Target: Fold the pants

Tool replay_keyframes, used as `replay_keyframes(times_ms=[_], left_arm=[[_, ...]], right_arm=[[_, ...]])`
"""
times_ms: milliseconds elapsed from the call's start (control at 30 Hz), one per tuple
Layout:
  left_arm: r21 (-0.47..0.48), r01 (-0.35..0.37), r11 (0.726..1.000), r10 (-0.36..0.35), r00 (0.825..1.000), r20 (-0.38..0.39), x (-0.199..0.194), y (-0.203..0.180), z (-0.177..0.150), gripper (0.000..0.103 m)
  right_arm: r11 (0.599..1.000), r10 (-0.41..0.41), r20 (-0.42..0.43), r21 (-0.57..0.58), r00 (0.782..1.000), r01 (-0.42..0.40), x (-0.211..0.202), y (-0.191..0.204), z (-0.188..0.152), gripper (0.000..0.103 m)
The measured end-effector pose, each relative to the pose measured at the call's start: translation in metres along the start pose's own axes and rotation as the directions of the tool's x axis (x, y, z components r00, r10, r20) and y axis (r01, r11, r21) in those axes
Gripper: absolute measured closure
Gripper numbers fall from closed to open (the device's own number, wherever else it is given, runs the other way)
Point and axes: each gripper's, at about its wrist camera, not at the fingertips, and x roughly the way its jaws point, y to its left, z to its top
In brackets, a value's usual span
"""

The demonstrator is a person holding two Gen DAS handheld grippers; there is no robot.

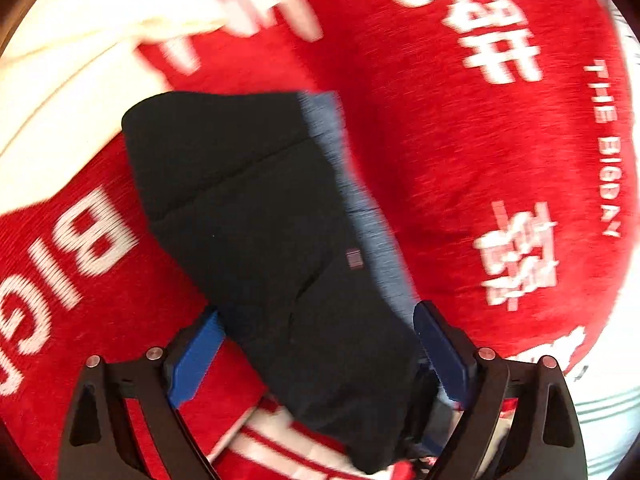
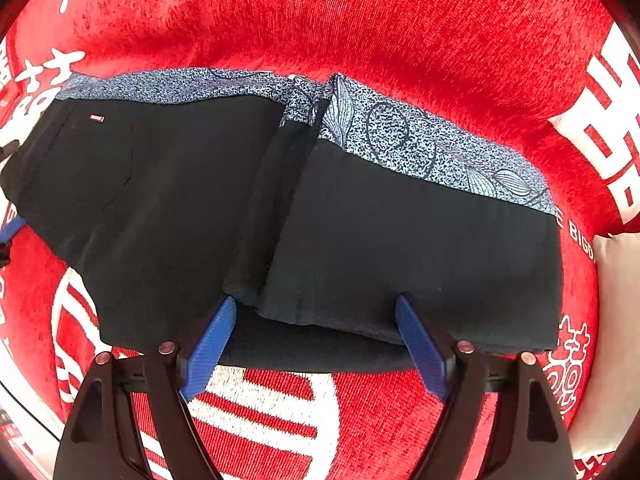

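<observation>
The black pants (image 2: 320,216) with a blue patterned band (image 2: 424,140) lie folded on a red blanket (image 2: 360,24) with white lettering. One part is folded over the other at the middle. My right gripper (image 2: 316,312) is open, its blue fingers (image 2: 212,352) at the near edge of the pants, not closed on the cloth. In the left wrist view the pants (image 1: 256,216) run lengthwise between the fingers of my left gripper (image 1: 320,320), which is open with the near end of the pants lying between its blue pads (image 1: 440,352).
A cream cloth (image 1: 80,64) lies on the blanket at the upper left of the left wrist view. A cream pillow-like edge (image 2: 616,320) shows at the right of the right wrist view. The red blanket (image 1: 460,160) surrounds the pants.
</observation>
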Motion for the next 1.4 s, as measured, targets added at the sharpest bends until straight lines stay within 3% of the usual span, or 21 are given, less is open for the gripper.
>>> replay_keyframes(times_ms=[33,100,233,300,367,433,500,600,633,767,933,1067,1133,1300,1400], left_arm=[[0.03,0.011,0.999,-0.012,1.0,0.009,0.001,-0.007,0.001,0.01],[0.082,-0.052,0.995,0.052,0.999,0.002,0.011,-0.012,0.002,0.01],[0.041,-0.137,0.99,0.138,0.99,-0.011,0.025,-0.002,0.006,0.01],[0.013,-0.147,0.989,0.147,0.989,-0.002,0.024,-0.002,0.007,0.01],[0.021,-0.199,0.98,0.199,0.98,-0.007,0.028,-0.01,0.008,0.013],[0.068,-0.296,0.953,0.297,0.955,0.001,0.032,-0.019,0.007,0.032],[0.125,-0.397,0.909,0.399,0.917,0.011,0.031,-0.02,0.007,0.068],[0.139,-0.395,0.908,0.399,0.917,0.001,0.026,-0.019,0.01,0.074],[0.172,-0.41,0.896,0.415,0.91,0.012,0.026,-0.025,0.008,0.076],[0.418,-0.502,0.757,0.489,0.86,0.148,0.031,-0.075,-0.014,0.079],[0.57,-0.535,0.624,0.501,0.833,0.234,0.034,-0.108,-0.039,0.079],[0.618,-0.548,0.563,0.508,0.82,0.263,0.038,-0.117,-0.048,0.079],[0.637,-0.55,0.54,0.507,0.817,0.276,0.041,-0.124,-0.051,0.079],[0.669,-0.55,0.5,0.5,0.814,0.295,0.039,-0.13,-0.057,0.079],[0.68,-0.547,0.488,0.494,0.815,0.301,0.041,-0.132,-0.059,0.079]], right_arm=[[1.0,0.002,0.003,-0.003,1.0,-0.002,0.001,0.0,0.001,0.018],[1.0,0.004,0.008,-0.012,1.0,-0.003,0.001,0.001,0.001,0.018],[0.999,0.001,0.024,-0.038,1.0,0.0,-0.011,0.003,0.003,0.018],[0.998,0.025,0.07,-0.053,0.997,-0.022,-0.028,0.008,0.009,0.018],[0.996,0.066,0.096,-0.071,0.993,-0.06,-0.041,0.015,0.018,0.018],[0.991,0.113,0.101,-0.076,0.988,-0.106,-0.051,0.02,0.03,0.018],[0.985,0.162,0.101,-0.077,0.982,-0.155,-0.058,0.025,0.043,0.018],[0.97,0.237,0.077,-0.079,0.968,-0.231,-0.064,0.032,0.064,0.018],[0.959,0.274,0.04,-0.084,0.961,-0.27,-0.063,0.036,0.073,0.018],[0.926,0.368,-0.039,-0.07,0.929,-0.37,-0.063,0.048,0.097,0.018],[0.883,0.457,-0.114,-0.062,0.882,-0.466,-0.067,0.071,0.144,0.017],[0.836,0.522,-0.182,-0.084,0.833,-0.542,-0.076,0.106,0.185,0.012],[0.82,0.518,-0.26,-0.12,0.815,-0.56,-0.073,0.137,0.203,0.012],[0.809,0.431,-0.36,-0.252,0.827,-0.531,-0.067,0.203,0.225,0.012],[0.793,0.396,-0.421,-0.292,0.816,-0.535,-0.062,0.236,0.234,0.011]])
